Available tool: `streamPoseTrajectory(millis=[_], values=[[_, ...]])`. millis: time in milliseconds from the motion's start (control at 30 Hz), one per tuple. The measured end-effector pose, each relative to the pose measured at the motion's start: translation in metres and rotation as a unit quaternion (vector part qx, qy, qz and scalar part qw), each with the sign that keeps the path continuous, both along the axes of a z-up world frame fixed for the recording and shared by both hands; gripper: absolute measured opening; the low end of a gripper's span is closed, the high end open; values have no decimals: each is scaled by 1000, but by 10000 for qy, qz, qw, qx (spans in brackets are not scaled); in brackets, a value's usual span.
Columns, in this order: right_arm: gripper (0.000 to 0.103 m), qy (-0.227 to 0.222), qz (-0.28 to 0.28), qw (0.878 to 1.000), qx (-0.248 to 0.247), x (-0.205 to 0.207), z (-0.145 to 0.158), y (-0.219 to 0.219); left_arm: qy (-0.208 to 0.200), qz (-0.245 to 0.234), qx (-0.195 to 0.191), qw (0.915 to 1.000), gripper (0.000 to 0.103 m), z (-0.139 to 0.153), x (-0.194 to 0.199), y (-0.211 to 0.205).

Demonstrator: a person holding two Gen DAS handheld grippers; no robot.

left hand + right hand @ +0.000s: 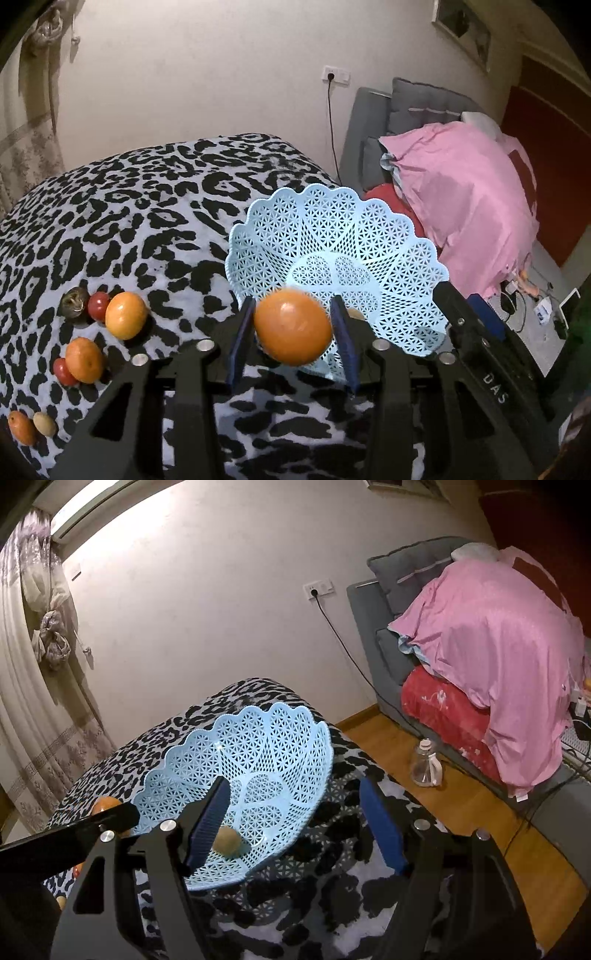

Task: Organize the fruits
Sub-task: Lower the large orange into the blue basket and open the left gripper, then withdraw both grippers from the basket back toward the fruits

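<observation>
Far left of the light-blue lattice basket (332,229), one orange fruit (21,427) is being clipped by the frame edge, with a tan one (44,424) right beside it. Nearer the basket, more oranges (125,314), small red fruits (98,305) and a dark one (74,301) that's hard to identify are being left on the leopard-print cloth (147,206).

At the basket's near rim, a smooth round orange (293,326) is being framed by the left gripper (292,301). It's smeared while the ribbed blue pads (242,332) are sharp, so the jaws are being read as partly open and loose around it.

Inside the basket, a tan fruit (226,842) is being half hidden by a finger of the right gripper (293,782), which is being held wide apart, gripping nothing.

Right of the basket, a grey sofa (391,587) is being buried under a pink blanket (498,646), and a clear plastic bottle (426,764) is being left on the wood floor.
</observation>
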State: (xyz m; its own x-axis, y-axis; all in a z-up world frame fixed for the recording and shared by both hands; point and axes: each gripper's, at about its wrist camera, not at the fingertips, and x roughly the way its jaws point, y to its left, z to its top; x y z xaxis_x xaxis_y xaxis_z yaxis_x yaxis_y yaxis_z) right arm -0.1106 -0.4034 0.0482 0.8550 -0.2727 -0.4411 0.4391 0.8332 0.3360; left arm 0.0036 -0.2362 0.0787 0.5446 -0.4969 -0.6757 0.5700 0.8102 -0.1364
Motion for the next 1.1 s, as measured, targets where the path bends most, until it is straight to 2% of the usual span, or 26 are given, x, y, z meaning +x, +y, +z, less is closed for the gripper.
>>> streamPoseTrajectory(millis=[33,67,400,467,500,600,700,933,1100], values=[[74,5,-3,10000,7,0,0,-1,-20,11,-30,10000,64,1,0,1],[74,10,-6,10000,13,1,-1,-1,-45,22,-63,10000,69,2,0,2],[75,30,-17,10000,1,2,-2,0,-136,316,-93,9994,79,3,4,21],[75,27,-23,10000,5,1,-2,-1,-207,393,-59,9990,90,3,3,25],[75,24,-17,10000,6,2,-2,-1,-286,438,-53,9986,92,4,2,27],[75,33,-37,10000,5,1,-2,-1,-433,570,1,9974,92,6,1,34],[80,32,-43,10000,16,0,-2,-1,-383,698,-56,9968,93,8,2,44],[81,59,-57,9999,58,-1,-3,-3,-392,1000,-75,9942,93,13,1,68],[84,84,-99,9999,96,-3,-4,-6,-705,1321,-37,9887,98,22,-4,93]])
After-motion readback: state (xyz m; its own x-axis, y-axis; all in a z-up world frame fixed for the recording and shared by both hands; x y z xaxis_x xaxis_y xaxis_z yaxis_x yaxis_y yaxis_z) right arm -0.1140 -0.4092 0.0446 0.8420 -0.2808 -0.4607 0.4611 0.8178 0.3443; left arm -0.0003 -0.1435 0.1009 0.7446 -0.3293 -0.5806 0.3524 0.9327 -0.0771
